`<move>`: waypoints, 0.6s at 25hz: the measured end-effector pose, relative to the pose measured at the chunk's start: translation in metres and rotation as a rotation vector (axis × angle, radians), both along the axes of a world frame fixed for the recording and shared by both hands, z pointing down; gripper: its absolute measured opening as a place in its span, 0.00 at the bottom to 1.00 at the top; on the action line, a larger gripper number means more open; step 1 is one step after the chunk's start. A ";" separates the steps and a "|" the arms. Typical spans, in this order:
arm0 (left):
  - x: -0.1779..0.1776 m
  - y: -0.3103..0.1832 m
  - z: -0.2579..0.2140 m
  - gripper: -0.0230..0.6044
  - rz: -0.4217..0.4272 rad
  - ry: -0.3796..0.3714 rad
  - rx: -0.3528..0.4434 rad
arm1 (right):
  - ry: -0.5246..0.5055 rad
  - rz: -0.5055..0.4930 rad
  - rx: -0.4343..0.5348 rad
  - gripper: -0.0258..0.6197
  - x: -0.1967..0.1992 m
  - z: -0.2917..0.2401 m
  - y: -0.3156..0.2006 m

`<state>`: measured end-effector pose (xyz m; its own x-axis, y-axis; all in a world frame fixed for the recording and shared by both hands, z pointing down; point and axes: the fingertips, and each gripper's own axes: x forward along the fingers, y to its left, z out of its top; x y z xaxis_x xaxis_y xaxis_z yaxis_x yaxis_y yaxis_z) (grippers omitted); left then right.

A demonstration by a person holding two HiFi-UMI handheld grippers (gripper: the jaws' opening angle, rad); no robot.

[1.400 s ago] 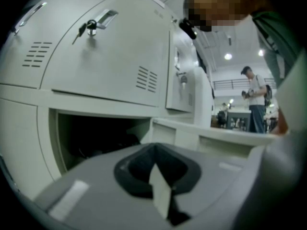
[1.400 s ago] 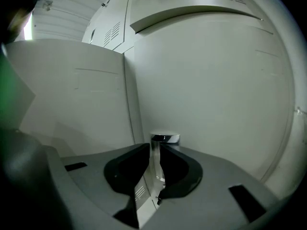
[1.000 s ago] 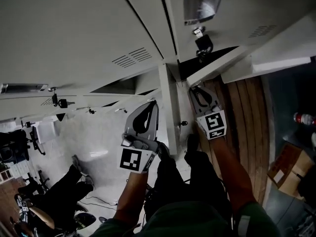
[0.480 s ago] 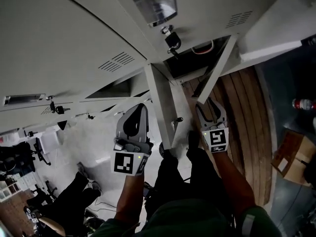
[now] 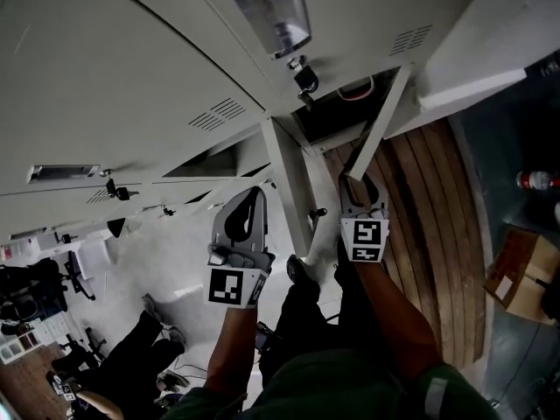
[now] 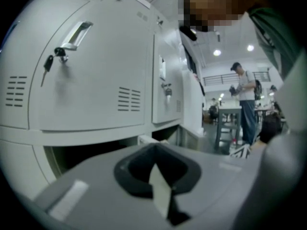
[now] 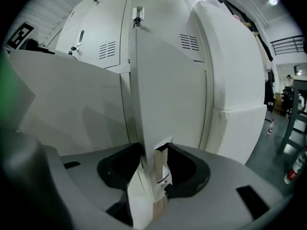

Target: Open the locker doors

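White metal lockers fill the head view. One locker door (image 5: 385,116) stands swung out, with a dark opening (image 5: 337,112) behind it. My right gripper (image 5: 354,180) is at that door's lower edge. In the right gripper view the door (image 7: 165,80) runs edge-on between the jaws of the right gripper (image 7: 156,150), which are opening; the pads stand off the thin edge. A key hangs in the lock (image 5: 304,79) below a recessed handle (image 5: 271,11). My left gripper (image 5: 252,195) hangs shut and empty in front of the lower lockers (image 6: 91,80).
Another open door edge (image 5: 287,178) stands between the two grippers. A wooden floor strip (image 5: 437,234) lies to the right, with a bottle (image 5: 534,180) and a cardboard box (image 5: 521,278) beyond it. A person (image 6: 245,104) stands by a table further off.
The locker door has swung further out with my right gripper at its edge, and the gripper now sits a little lower. The left gripper has hardly moved.
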<state>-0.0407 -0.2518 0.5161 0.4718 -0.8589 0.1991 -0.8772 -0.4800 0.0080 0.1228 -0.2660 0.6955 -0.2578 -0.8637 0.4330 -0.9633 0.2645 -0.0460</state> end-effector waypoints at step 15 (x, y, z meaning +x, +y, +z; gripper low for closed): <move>0.008 0.003 -0.047 0.04 0.042 -0.040 0.012 | 0.050 0.087 -0.152 0.20 0.081 0.002 0.046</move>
